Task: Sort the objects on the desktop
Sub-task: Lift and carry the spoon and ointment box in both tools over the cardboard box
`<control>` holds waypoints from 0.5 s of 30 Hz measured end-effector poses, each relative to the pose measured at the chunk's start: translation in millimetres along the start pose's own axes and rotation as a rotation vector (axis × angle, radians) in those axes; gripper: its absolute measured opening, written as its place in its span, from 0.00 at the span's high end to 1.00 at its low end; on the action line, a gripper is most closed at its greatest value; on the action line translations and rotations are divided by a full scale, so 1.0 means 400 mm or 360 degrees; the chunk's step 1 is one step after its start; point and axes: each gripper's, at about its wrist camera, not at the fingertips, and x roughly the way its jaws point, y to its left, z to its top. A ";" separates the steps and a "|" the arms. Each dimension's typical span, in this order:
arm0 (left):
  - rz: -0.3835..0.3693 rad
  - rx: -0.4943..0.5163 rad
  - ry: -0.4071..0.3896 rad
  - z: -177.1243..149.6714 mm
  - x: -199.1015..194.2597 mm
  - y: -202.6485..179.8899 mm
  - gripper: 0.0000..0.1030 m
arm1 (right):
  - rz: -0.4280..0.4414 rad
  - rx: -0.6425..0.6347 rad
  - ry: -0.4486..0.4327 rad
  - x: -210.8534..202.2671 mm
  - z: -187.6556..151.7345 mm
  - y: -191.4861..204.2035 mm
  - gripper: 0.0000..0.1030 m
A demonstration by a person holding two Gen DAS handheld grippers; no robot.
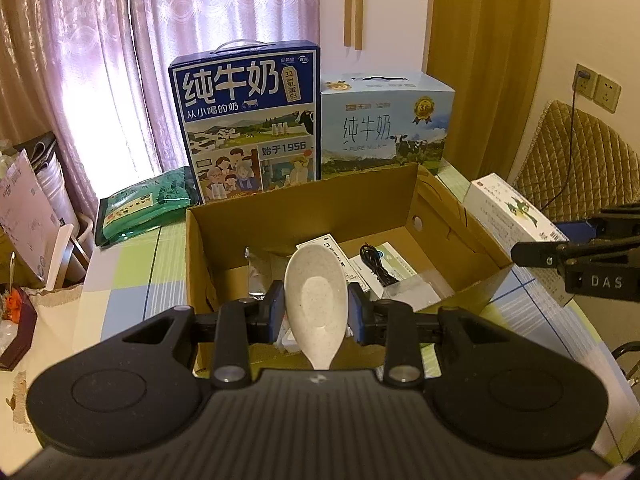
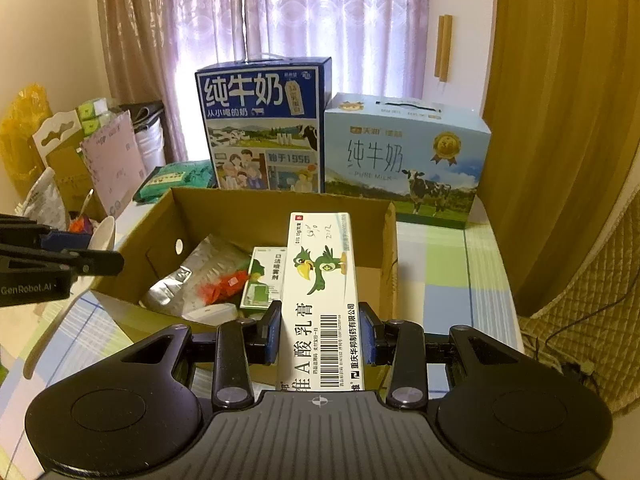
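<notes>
Left wrist — one spoon (image 1: 315,300), two milk cartons (image 1: 246,120).

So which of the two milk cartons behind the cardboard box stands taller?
The dark blue milk carton, on the left; the light blue milk carton beside it is lower and wider.

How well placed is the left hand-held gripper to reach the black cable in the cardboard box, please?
Probably not yet: the left hand-held gripper is shut on a white spoon. The black cable lies uncovered in the open cardboard box just ahead.

Speckled matt plastic spoon (image 1: 315,295); glossy card ointment box (image 2: 322,300); brown corrugated-cardboard carton (image 1: 304,216).
</notes>
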 end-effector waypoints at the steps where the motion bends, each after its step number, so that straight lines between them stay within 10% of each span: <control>1: -0.0004 -0.0008 0.0004 0.003 0.006 0.003 0.73 | 0.0000 -0.0003 0.0004 0.005 0.003 -0.001 0.66; 15: -0.0009 -0.0054 0.0043 0.031 0.093 0.030 0.73 | 0.0001 -0.0051 0.0038 0.085 0.038 -0.010 0.66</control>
